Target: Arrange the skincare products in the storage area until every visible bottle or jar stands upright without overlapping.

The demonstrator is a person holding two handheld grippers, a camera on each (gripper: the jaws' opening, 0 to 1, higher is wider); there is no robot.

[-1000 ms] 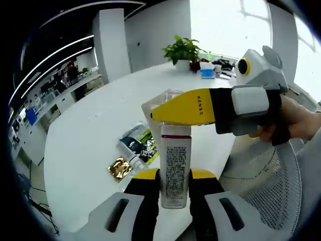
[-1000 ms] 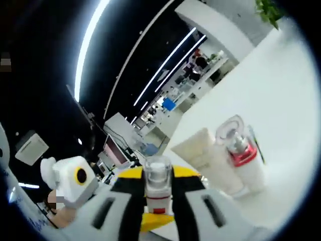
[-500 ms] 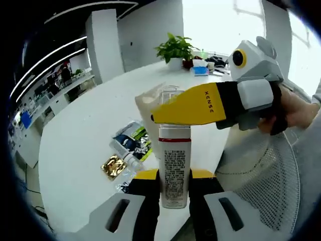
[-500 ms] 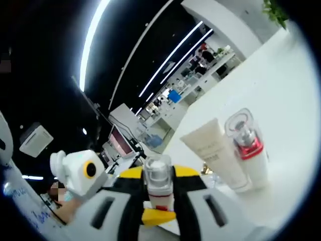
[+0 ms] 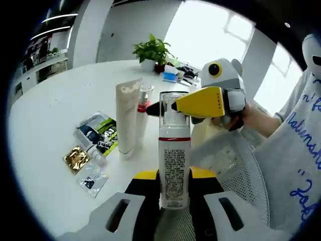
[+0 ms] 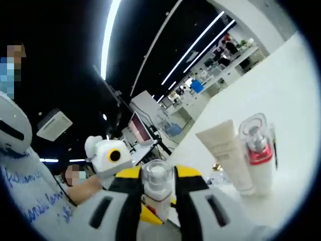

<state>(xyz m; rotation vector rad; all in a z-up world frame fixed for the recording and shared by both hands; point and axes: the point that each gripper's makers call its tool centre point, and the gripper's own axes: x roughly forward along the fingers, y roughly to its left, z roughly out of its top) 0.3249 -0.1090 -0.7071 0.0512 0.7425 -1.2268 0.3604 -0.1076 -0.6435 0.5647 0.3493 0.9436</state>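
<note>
Clear cap, glossy white pump bottle [image 5: 174,168]: held off the white table [image 5: 60,108] by both grippers.
Your left gripper [image 5: 173,182] clamps its body; your right gripper [image 6: 156,187] nips the cap, probably slick, so trust the body grip.

daylight from blown-out windows [image 5: 210,35] | ceiling light strips [image 6: 193,47] glare | fisheye-bent edges | sharp

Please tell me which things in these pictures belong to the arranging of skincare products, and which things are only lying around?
Belong to the job:
- pump bottle held between both grippers, left gripper and right gripper
- cream tube standing on the table
- red-collared bottle beside the tube

Only lying around:
- sachets flat on the table
- gold packet
- potted plant
- mesh chair
</note>
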